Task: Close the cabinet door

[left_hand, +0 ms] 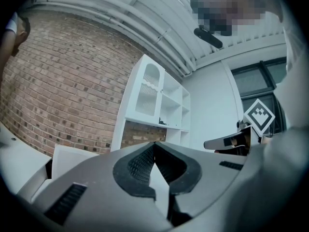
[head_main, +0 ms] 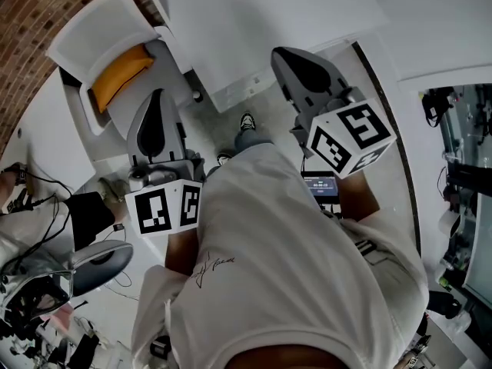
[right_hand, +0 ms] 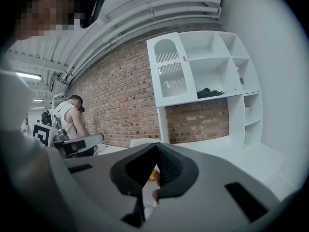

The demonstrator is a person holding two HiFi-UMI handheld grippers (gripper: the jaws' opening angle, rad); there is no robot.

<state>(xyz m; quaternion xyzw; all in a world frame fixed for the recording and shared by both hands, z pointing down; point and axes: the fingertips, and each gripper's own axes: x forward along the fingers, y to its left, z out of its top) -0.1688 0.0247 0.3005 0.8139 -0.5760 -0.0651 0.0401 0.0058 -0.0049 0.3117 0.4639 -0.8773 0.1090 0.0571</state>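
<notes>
A white wall cabinet (right_hand: 212, 66) hangs on the brick wall, well ahead of both grippers. Its door (right_hand: 169, 71), with an arched slatted panel, stands swung open at the cabinet's left side; the same door (left_hand: 148, 88) shows in the left gripper view. My left gripper (head_main: 159, 94) (left_hand: 154, 144) is shut with nothing in it and points up toward the cabinet. My right gripper (head_main: 278, 54) (right_hand: 156, 144) is also shut and empty, held a little higher and farther forward. Neither touches the door.
A white counter (head_main: 254, 29) lies below the grippers. A white seat with an orange cushion (head_main: 119, 71) stands at the left. Another person (right_hand: 72, 115) stands by the brick wall. Dark items (right_hand: 210, 92) lie on a cabinet shelf. A grey chair (head_main: 100, 260) and cables are at lower left.
</notes>
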